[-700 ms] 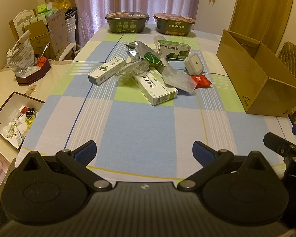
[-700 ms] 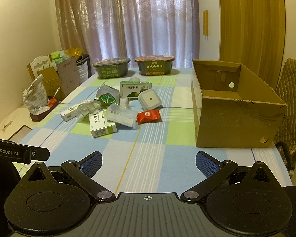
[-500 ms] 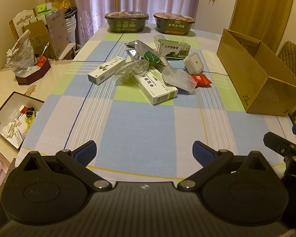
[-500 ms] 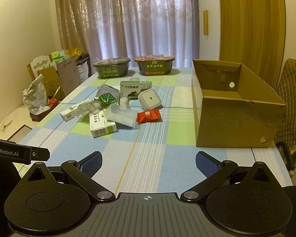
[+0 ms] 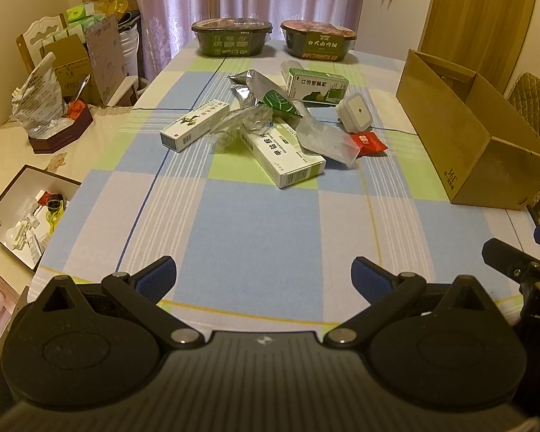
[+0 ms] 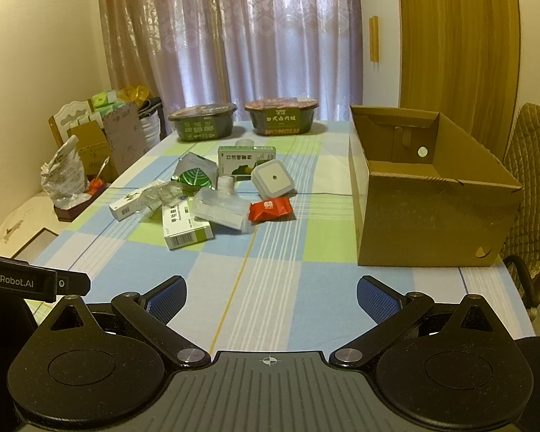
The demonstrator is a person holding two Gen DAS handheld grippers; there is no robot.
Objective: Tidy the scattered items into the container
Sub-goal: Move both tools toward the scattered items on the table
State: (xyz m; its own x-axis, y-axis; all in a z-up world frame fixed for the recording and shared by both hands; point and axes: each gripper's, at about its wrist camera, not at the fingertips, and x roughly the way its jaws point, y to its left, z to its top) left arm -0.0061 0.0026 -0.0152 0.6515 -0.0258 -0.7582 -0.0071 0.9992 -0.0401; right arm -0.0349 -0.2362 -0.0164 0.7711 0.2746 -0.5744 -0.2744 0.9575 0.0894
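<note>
Scattered items lie mid-table: a long white medicine box (image 5: 282, 153) (image 6: 185, 225), a slim white box (image 5: 194, 125) (image 6: 126, 206), a green-white carton (image 5: 316, 85) (image 6: 246, 159), a white square night light (image 5: 356, 112) (image 6: 273, 179), a red sachet (image 5: 368, 142) (image 6: 270, 208), a silver green-leaf pouch (image 5: 270, 95) (image 6: 194, 174) and clear plastic packs (image 5: 327, 140) (image 6: 219, 208). The open cardboard box (image 5: 464, 136) (image 6: 428, 194) stands at the right. My left gripper (image 5: 264, 275) and right gripper (image 6: 271, 293) hover open over the near edge, both holding nothing.
Two instant-food bowls (image 5: 232, 41) (image 5: 318, 45) stand at the table's far end. A side surface on the left holds an open tray of small things (image 5: 25, 216), a dark box with a bag (image 5: 59, 126) and cartons. A padded chair (image 6: 532, 165) stands behind the box.
Both views have crept very slightly; the items and the box have not moved, and both grippers stay open.
</note>
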